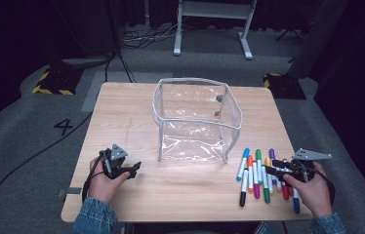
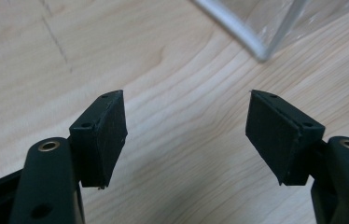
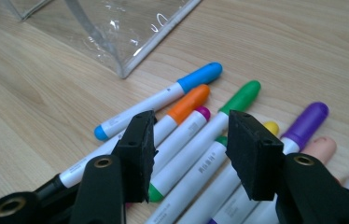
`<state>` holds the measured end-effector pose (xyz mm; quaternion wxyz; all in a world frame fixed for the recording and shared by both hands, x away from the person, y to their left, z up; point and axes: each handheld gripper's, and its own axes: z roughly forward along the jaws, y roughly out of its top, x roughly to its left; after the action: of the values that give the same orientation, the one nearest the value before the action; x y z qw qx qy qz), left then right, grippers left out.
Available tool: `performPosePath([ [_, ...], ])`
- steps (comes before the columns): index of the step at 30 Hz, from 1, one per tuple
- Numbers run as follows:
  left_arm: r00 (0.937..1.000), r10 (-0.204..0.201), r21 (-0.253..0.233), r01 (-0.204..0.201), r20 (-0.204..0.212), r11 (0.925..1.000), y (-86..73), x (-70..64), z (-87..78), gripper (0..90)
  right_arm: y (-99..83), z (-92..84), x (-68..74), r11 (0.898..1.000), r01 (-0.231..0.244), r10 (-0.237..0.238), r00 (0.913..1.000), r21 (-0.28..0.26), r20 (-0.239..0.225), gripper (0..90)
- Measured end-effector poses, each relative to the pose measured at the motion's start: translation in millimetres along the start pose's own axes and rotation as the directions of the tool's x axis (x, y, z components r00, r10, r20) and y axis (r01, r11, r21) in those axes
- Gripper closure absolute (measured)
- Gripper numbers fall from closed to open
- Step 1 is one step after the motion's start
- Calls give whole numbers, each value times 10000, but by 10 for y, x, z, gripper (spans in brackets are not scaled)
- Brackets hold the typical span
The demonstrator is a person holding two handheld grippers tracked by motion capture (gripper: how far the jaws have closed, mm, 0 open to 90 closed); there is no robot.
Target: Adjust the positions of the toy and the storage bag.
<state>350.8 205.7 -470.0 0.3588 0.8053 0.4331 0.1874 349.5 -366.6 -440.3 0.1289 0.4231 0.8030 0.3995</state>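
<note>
right hand-held gripper [image 1: 274, 165] hovering over a row of markers [image 1: 263, 173], left hand-held gripper [image 1: 132, 169] idle on the desk [image 1: 122, 112].

in the high view the markers lie side by side at the lower right of the frame, just right of the clear plastic pouch [image 1: 197, 119] standing open at the centre. the right hand-held gripper, lower right, has its jaws spread above the white barrels of the magenta-capped marker [image 3: 182, 135] and green-capped marker [image 3: 238, 100], pinching nothing. the left hand-held gripper, lower left, also has its jaws spread wide over bare wood, with a corner of the pouch at the upper right of its own view.
</note>
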Motion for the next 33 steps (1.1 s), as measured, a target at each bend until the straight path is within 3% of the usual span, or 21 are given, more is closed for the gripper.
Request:
performPosePath([
  [8,9947,528,-323,-502,879,9982,312,-177,-70,300,244,64,218,9961,852,-845,9959,235,-311,531],
  [13,9905,748,-489,-695,1156,9964,472,-244,-57,306,406,128,377,9904,1330,-1309,9899,374,-548,534],
  [14,9897,709,-538,-647,1240,9965,500,-251,-44,308,445,134,407,9892,1418,-1395,9884,369,-603,534],
  [17,9836,1167,-518,-1105,1376,9925,589,-290,9,304,584,115,480,9907,1355,-1359,9880,-111,-728,535],
  [19,9796,1282,-568,-1207,1547,9911,648,-315,46,303,668,142,550,9901,1365,-1388,9864,-317,-883,539],
  [21,9779,1301,-628,-1213,1637,9906,708,-330,68,308,771,248,665,9858,1671,-1681,9799,-188,-1073,539],
  [23,9782,1302,-808,-1184,1616,9897,767,-330,99,311,799,295,692,9841,1774,-1774,9775,-103,-1144,539],
  [26,9782,1345,-936,-1208,1579,9883,830,-313,159,418,874,429,724,9825,1860,-1839,9764,80,-1133,557],
  [27,9785,1359,-921,-1227,1549,9882,843,-303,174,566,922,491,732,9845,1753,-1734,9785,81,-1119,575],
  [28,9784,1363,-920,-1230,1557,9881,851,-295,187,566,922,491,732,9845,1753,-1734,9785,81,-1119,575],
  [29,9761,1344,-893,-1205,1710,9887,855,-288,197,740,964,540,745,9839,1788,-1768,9776,78,-1139,604],
  [30,9705,1280,-889,-1119,2043,9897,859,-283,202,821,982,564,754,9829,1840,-1820,9770,85,-1114,614],
  [33,9696,1365,-869,-1210,2030,9888,855,-293,186,860,1027,623,768,9784,2062,-2039,9745,152,-934,742],
])
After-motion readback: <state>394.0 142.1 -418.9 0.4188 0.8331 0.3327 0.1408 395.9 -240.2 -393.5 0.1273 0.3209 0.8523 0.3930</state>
